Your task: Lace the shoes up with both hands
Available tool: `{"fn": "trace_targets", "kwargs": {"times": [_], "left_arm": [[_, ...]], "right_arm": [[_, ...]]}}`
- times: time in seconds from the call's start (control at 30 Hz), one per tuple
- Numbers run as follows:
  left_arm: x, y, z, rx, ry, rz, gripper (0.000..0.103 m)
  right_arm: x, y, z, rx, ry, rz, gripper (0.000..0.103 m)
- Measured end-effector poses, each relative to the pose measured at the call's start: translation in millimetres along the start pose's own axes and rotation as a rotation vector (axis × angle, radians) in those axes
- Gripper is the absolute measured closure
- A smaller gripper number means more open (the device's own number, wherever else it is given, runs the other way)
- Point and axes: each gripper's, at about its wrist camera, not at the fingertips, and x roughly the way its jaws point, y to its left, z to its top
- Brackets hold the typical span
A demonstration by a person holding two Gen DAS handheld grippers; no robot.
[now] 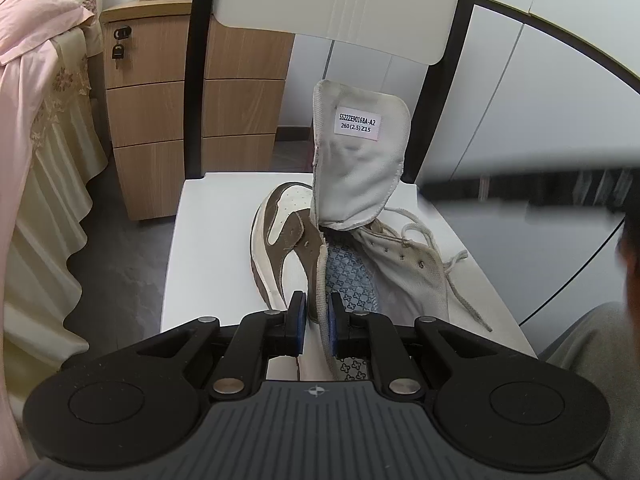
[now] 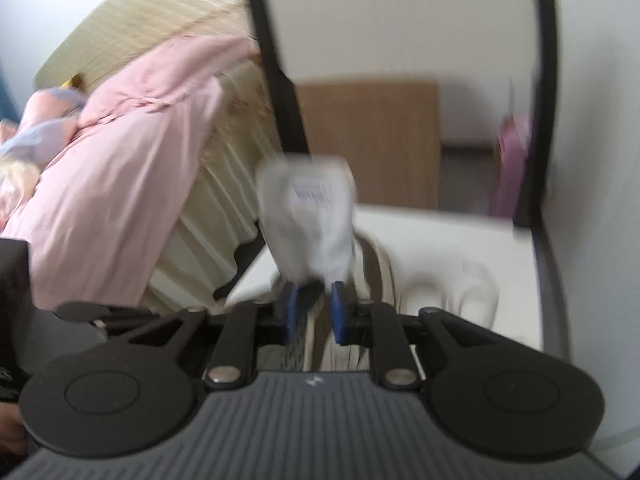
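A beige and brown sneaker lies on a white chair seat, toe pointing away. Its grey tongue stands upright and shows a size label. A grey lace trails loose over the shoe's right side. My left gripper is shut on the left collar edge of the sneaker, beside the patterned blue insole. The right wrist view is motion-blurred. There my right gripper hovers over the shoe opening just below the tongue, its jaws slightly apart and pinching nothing that I can see.
The chair's black frame and white backrest rise behind the shoe. A wooden drawer cabinet stands at the left, next to a bed with a pink cover. A person's grey-clad leg is at the right.
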Motion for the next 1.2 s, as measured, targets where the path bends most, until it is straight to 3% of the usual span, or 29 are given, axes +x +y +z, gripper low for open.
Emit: {"fn": "trace_targets", "kwargs": {"times": [0.03, 0.17, 0.27, 0.83, 0.93, 1.0, 1.07, 1.17, 1.2], "left_arm": [[0.0, 0.0, 0.0, -0.001, 0.0, 0.001, 0.09], [-0.1, -0.4, 0.1, 0.002, 0.001, 0.003, 0.09], [-0.2, 0.4, 0.5, 0.002, 0.003, -0.002, 0.09], [0.0, 0.6, 0.8, 0.013, 0.006, -0.013, 0.089], [-0.1, 0.4, 0.8, 0.009, 0.006, -0.013, 0.089], [0.0, -0.1, 0.7, 0.011, 0.005, -0.012, 0.089], [0.2, -0.6, 0.6, 0.024, 0.004, -0.013, 0.089], [1.0, 1.5, 1.0, 0.015, 0.006, -0.016, 0.088], [0.9, 1.7, 1.0, 0.014, 0.006, -0.015, 0.088]], "right_arm": [[-3.9, 1.8, 8.3, -0.035, -0.012, 0.002, 0.051], [9.8, 2.0, 23.1, -0.155, 0.035, 0.043, 0.02], [20.7, 2.0, 33.7, -0.245, 0.073, 0.074, 0.008], [82.6, 2.2, 94.3, -0.752, 0.288, 0.253, 0.006], [83.3, 0.9, 90.2, -0.732, 0.326, 0.267, 0.012], [81.3, -1.1, 88.0, -0.699, 0.34, 0.285, 0.032], [77.5, -1.5, 84.7, -0.673, 0.347, 0.271, 0.06], [66.5, -0.2, 79.9, -0.647, 0.335, 0.257, 0.084], [61.8, 1.5, 76.2, -0.643, 0.336, 0.257, 0.087]]}}
